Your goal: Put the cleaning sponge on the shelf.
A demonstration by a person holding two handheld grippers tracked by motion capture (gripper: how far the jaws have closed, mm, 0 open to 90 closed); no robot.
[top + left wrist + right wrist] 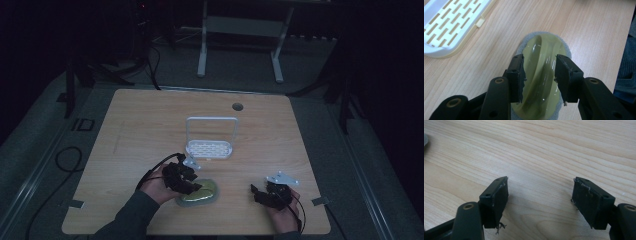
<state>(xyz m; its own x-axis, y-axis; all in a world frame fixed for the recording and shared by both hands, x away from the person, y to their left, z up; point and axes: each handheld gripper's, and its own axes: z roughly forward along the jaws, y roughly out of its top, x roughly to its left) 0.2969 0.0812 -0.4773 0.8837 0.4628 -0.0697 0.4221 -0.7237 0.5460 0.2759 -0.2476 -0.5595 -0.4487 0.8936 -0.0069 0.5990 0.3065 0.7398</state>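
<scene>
Left gripper (pixel 540 75) straddles the ridge handle of an olive-green scrubber (pixel 541 75); right gripper (pixel 540 202) idle over bare wood.

The left jaws stand wide to either side of the scrubber's raised ridge, and whether the pads touch it cannot be told. The scrubber lies flat on the wooden table (pixel 150 125), grey pad down, near the front edge. Just beyond it sits a white slotted soap tray (pixel 209 149) with an upright handle loop. The right jaws stand wide with nothing between them, well apart from the scrubber.
</scene>
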